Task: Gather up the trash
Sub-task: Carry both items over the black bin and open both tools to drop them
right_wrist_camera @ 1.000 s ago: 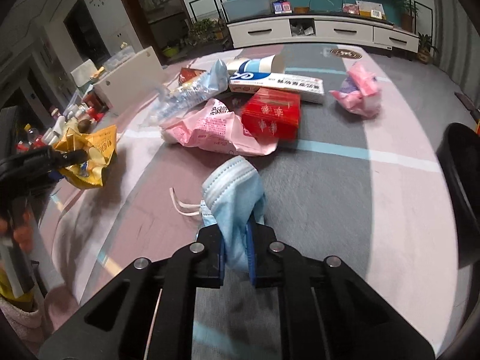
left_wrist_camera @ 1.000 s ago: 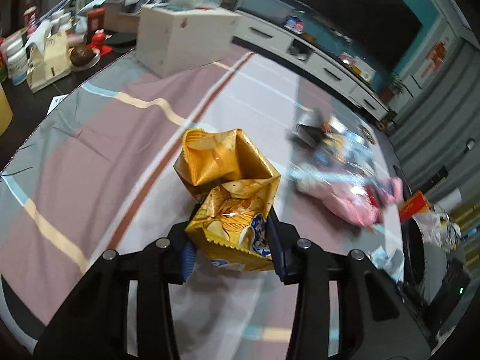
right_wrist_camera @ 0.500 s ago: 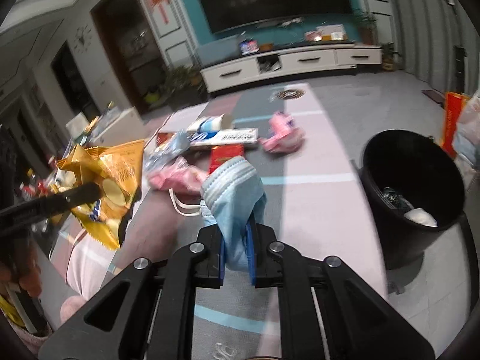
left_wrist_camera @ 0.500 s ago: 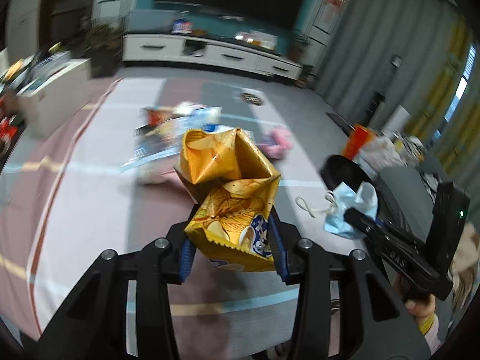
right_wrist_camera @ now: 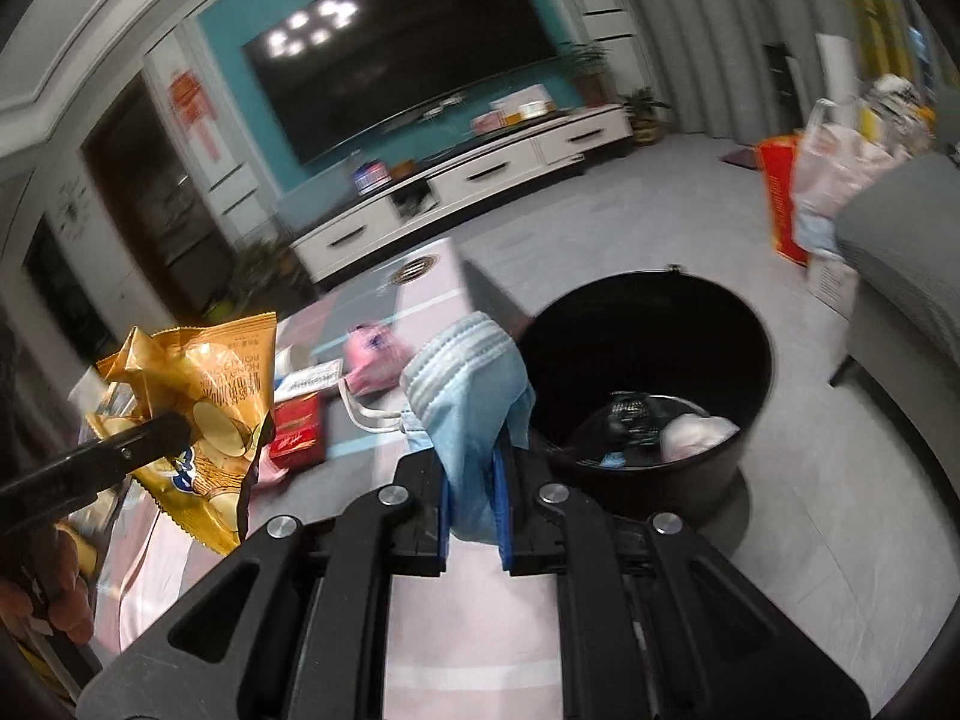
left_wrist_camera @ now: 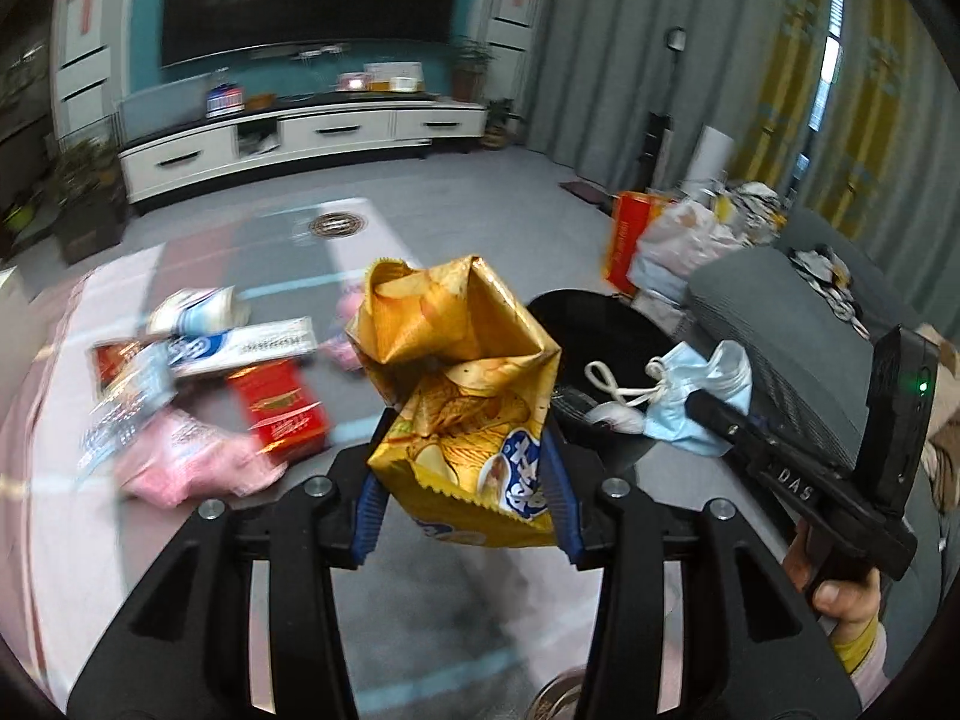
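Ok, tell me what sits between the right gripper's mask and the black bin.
Nothing: in the right wrist view only bare grey floor separates the mask from the bin.

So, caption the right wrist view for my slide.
Right hand-held gripper clamps a blue face mask near the black bin.

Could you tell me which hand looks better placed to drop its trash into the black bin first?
Probably the right. Its tongs, shut on the blue face mask, sit beside the black bin, while the left tongs hold the chip bag farther back.
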A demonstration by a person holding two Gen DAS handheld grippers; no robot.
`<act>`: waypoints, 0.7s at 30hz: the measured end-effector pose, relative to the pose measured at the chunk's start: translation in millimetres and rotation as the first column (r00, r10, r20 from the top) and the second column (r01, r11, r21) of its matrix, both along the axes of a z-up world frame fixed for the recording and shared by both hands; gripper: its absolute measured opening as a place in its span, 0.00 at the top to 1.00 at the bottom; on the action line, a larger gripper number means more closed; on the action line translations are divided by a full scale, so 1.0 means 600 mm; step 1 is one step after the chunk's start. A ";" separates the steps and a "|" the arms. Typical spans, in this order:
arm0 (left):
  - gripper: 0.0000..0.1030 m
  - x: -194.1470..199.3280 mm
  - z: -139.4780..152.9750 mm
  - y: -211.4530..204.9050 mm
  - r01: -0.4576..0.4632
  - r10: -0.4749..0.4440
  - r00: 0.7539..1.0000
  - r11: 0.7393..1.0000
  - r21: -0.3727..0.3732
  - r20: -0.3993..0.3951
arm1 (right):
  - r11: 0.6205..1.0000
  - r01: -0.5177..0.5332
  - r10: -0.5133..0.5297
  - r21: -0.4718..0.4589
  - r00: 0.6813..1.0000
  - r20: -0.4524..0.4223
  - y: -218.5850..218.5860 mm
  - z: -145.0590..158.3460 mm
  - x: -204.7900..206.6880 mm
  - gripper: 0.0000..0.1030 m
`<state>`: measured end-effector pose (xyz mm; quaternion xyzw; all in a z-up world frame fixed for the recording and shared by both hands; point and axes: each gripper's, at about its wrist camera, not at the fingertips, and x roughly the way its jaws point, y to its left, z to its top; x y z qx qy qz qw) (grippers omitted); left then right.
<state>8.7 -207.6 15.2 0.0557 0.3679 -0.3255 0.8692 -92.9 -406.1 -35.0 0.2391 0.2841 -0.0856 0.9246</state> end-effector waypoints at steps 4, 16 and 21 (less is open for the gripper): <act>0.53 0.025 -0.014 -0.095 0.080 -0.080 0.997 0.997 -0.011 -0.022 | 0.998 0.065 -0.065 0.016 0.998 -0.014 -0.049 -0.017 0.005 0.87; 0.40 0.111 -0.101 -0.271 0.143 -0.136 0.986 0.988 0.063 -0.100 | 0.989 0.146 -0.144 0.014 0.984 -0.105 -0.127 -0.085 0.061 0.67; 0.17 0.117 -0.113 -0.276 0.127 -0.120 0.988 0.990 0.063 -0.101 | 0.984 0.172 -0.167 0.034 0.979 -0.115 -0.142 -0.094 0.057 0.48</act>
